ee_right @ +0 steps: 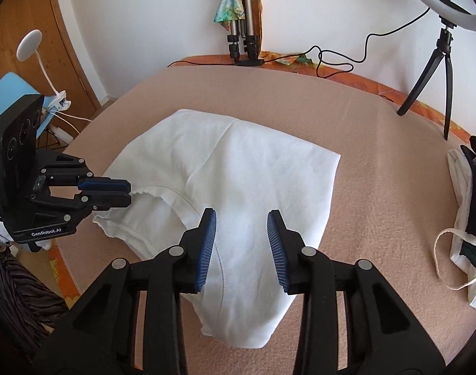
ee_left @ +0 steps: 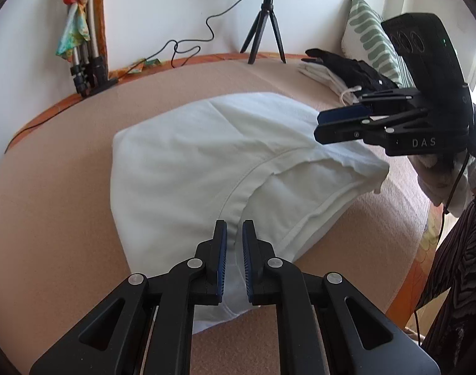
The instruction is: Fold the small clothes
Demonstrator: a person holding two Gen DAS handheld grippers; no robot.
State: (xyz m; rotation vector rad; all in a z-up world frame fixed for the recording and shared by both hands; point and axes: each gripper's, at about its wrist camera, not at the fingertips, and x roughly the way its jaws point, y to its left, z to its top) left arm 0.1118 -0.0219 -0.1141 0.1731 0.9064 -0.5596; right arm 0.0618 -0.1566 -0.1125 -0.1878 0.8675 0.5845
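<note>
White garment (ee_right: 238, 168) spread flat on beige bed (ee_right: 378, 193). Left tool (ee_right: 127, 191) clamped on its edge. Right tool (ee_right: 241, 243) parted above cloth, nearer middle. Long axis running away from right tool.

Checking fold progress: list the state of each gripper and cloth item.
Left gripper: shut on the white garment's hem.
Right gripper: open, above the garment.
White garment: partly folded, on the blanket.
Clothes pile: set aside, at the blanket's edge.
</note>
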